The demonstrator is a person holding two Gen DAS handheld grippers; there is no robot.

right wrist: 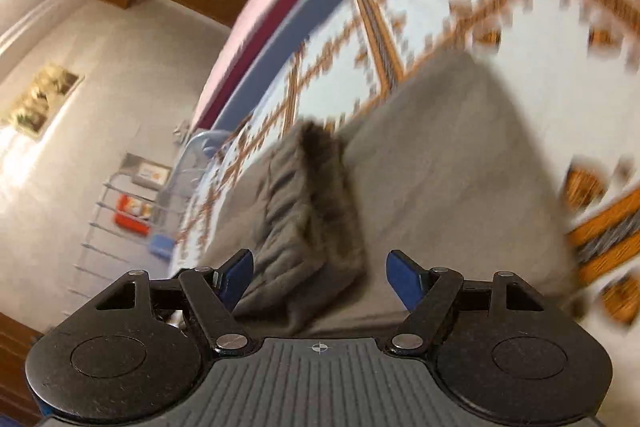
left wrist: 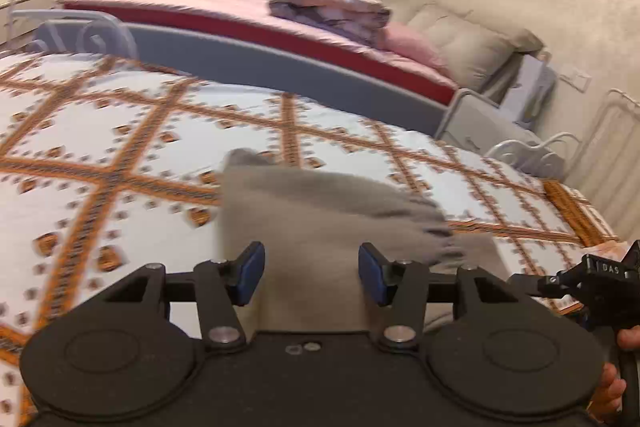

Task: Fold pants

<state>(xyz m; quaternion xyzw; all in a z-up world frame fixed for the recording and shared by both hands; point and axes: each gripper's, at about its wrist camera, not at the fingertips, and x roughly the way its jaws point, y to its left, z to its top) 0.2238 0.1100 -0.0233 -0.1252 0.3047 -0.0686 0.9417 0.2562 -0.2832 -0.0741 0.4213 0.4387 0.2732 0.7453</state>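
The soft, floppy pants (left wrist: 320,227) lie folded on the bed (left wrist: 120,131); both grippers (left wrist: 311,275) (right wrist: 320,281) gape empty, so pinch an edge.

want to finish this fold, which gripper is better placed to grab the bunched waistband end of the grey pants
Right, probably. The bunched end of the grey pants lies just ahead of the open right gripper; the left gripper faces flat cloth.

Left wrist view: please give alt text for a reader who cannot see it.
Grey pants lie folded on a white bedspread with an orange diamond pattern, between the open jaws of the left gripper. A second bed with pink bedding stands behind.
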